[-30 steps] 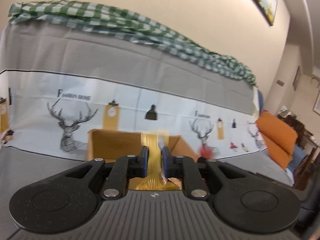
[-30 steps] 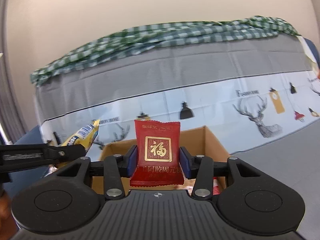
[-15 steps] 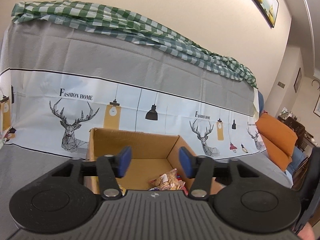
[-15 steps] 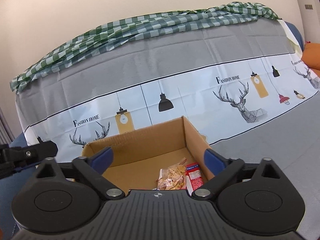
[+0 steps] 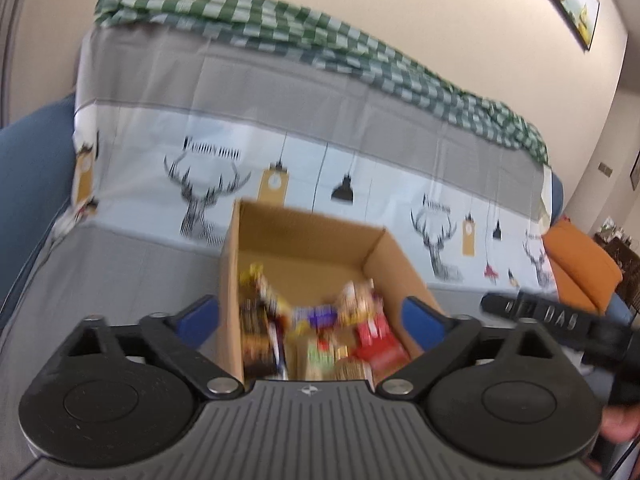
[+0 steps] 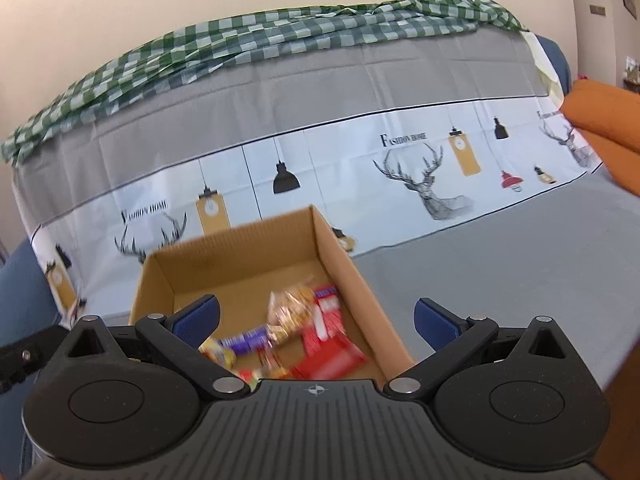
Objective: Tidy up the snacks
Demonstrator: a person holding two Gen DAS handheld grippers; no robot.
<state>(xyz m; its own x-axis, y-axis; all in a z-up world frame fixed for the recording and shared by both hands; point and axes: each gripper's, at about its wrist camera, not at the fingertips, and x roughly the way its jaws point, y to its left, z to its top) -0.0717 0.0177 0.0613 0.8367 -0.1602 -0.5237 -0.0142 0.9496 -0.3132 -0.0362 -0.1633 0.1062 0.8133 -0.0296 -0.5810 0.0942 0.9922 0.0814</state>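
The left gripper (image 5: 311, 318) was opening, its blue pads (image 5: 197, 317) spread wide apart with nothing gripped between them. The right gripper (image 6: 317, 320) stood at full spread, its blue pads (image 6: 435, 323) likewise clear of any object. A cardboard box (image 6: 240, 258) sat open directly ahead of and below both grippers, resting on a grey cover (image 6: 500, 264). The snacks (image 6: 296, 330) lay loose on the box floor, nearer the grippers than the far wall: a clear bag of biscuits (image 6: 289, 312), a red packet (image 6: 328, 354) to its right, and a purple wrapper (image 6: 246, 338) to its left. In the left wrist view the same snacks (image 5: 320, 332) appeared blurred between the pads, but below them and untouched. Beyond the box rose a backrest draped in a cloth printed with deer and lamps (image 6: 424, 184), topped by a green checked cloth (image 6: 256, 36). An orange cushion (image 6: 608, 120) lay far to the right. Part of the right gripper showed at the right edge of the left wrist view.
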